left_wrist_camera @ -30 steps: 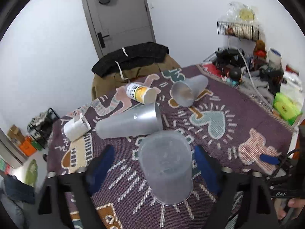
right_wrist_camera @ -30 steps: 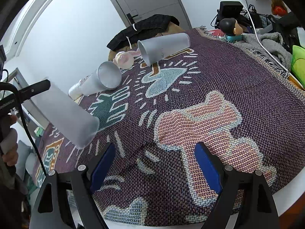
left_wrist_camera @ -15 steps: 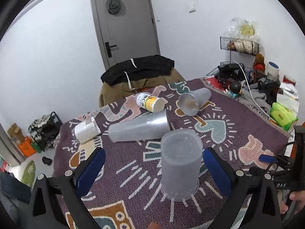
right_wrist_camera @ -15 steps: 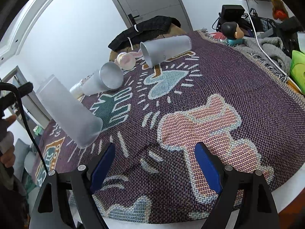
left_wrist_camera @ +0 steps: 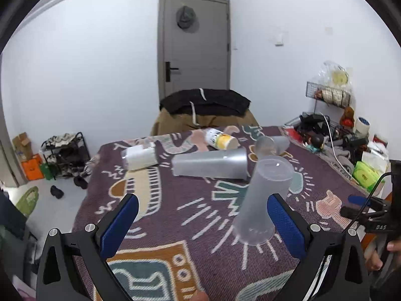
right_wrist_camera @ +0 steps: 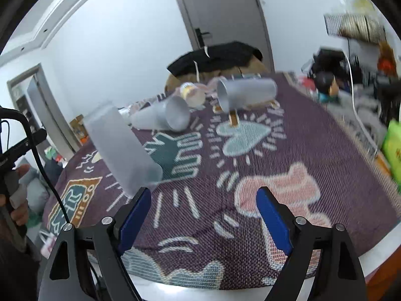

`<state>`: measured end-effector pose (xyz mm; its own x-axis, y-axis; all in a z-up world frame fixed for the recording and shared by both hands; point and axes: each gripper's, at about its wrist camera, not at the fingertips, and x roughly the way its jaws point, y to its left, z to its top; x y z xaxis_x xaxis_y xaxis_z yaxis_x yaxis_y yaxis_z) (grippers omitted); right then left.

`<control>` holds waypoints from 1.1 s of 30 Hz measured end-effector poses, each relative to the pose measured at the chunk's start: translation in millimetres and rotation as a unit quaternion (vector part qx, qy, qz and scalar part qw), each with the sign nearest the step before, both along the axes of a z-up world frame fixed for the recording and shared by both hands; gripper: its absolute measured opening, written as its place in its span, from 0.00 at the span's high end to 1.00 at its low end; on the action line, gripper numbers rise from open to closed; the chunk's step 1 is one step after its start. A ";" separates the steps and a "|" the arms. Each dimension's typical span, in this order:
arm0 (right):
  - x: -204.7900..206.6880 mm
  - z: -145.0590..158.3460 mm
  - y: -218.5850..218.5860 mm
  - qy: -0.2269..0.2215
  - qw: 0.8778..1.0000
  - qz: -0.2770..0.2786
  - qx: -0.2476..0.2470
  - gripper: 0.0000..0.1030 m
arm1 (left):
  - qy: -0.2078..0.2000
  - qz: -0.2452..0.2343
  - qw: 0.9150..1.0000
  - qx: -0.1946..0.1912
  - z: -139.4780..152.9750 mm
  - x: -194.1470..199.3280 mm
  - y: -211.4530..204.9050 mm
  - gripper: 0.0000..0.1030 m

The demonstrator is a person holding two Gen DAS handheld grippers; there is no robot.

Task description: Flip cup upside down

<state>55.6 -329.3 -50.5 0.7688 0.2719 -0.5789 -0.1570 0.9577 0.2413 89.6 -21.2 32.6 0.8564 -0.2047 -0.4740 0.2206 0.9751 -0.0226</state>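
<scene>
A tall frosted plastic cup [left_wrist_camera: 263, 198] stands upside down, mouth on the patterned purple cloth [left_wrist_camera: 195, 215]. It also shows in the right wrist view [right_wrist_camera: 120, 148], at the left. My left gripper [left_wrist_camera: 200, 223] is open and empty, drawn back with the cup near its right finger. My right gripper [right_wrist_camera: 203, 215] is open and empty over the cloth's near edge.
Another frosted cup [left_wrist_camera: 210, 163] lies on its side behind, a third cup [left_wrist_camera: 270, 145] lies farther right, with a yellow-lidded bottle [left_wrist_camera: 220, 139] and a white roll [left_wrist_camera: 140, 155]. Clutter and a green pack [left_wrist_camera: 366, 175] line the right edge. A draped chair [left_wrist_camera: 205, 110] stands behind.
My left gripper has let go of the upside-down cup and pulled back and up, jaws wider. The right gripper has lifted and shifted a little; its view is blurred.
</scene>
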 end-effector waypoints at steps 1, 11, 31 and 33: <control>-2.5 6.1 3.8 -0.008 1.000 0.002 -0.006 0.05 | -0.001 0.007 1.000 -0.008 0.4 -3.7 7.3 0.00; -13.3 25.9 36.6 -0.012 0.999 0.041 -0.030 0.00 | -0.019 0.026 0.999 -0.013 2.4 -42.7 31.7 0.00; -46.2 33.9 58.0 0.005 0.997 0.060 -0.040 0.00 | -0.028 0.037 0.999 -0.009 -8.3 -89.3 34.0 0.00; -50.0 38.2 60.3 -0.003 0.997 0.062 -0.044 0.00 | -0.029 0.037 0.999 -0.012 -8.0 -90.6 35.2 0.00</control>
